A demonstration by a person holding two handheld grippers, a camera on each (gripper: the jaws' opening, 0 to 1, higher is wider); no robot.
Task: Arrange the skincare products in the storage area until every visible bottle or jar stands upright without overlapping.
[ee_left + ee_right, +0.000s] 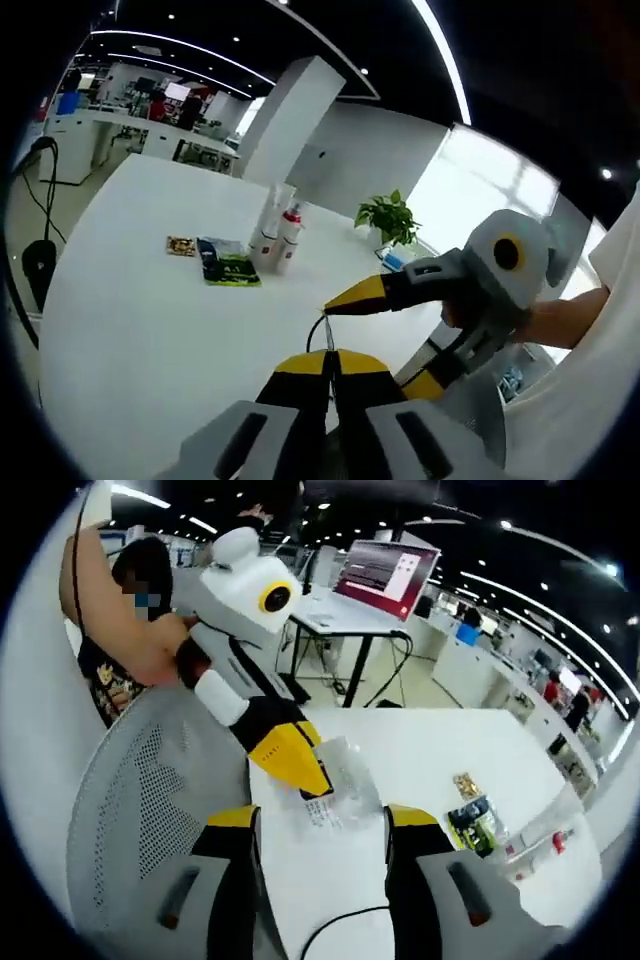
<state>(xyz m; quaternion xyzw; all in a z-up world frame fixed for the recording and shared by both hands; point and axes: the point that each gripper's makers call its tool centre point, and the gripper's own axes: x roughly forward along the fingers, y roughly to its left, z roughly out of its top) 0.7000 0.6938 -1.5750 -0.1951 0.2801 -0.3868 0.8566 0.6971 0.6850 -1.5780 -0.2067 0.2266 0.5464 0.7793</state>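
Two slim bottles (278,236), one clear and one with a red cap, stand upright together far out on the white table (130,330). In the right gripper view the same bottles (545,842) sit at the table's right edge. My left gripper (330,356) is shut, its yellow jaws pressed together low over the table. Seen from the right, the left gripper (314,784) has its tip against a clear plastic packet (348,778); I cannot tell whether it pinches it. My right gripper (322,820) is open and holds nothing. It faces the left one, and the right gripper (372,345) is spread wide.
A green-black sachet (229,266) and a small patterned packet (181,245) lie beside the bottles. A potted plant (389,216) stands at the far edge. A grey mesh chair (130,800) is at the near side, with a laptop (386,576) on a stand behind.
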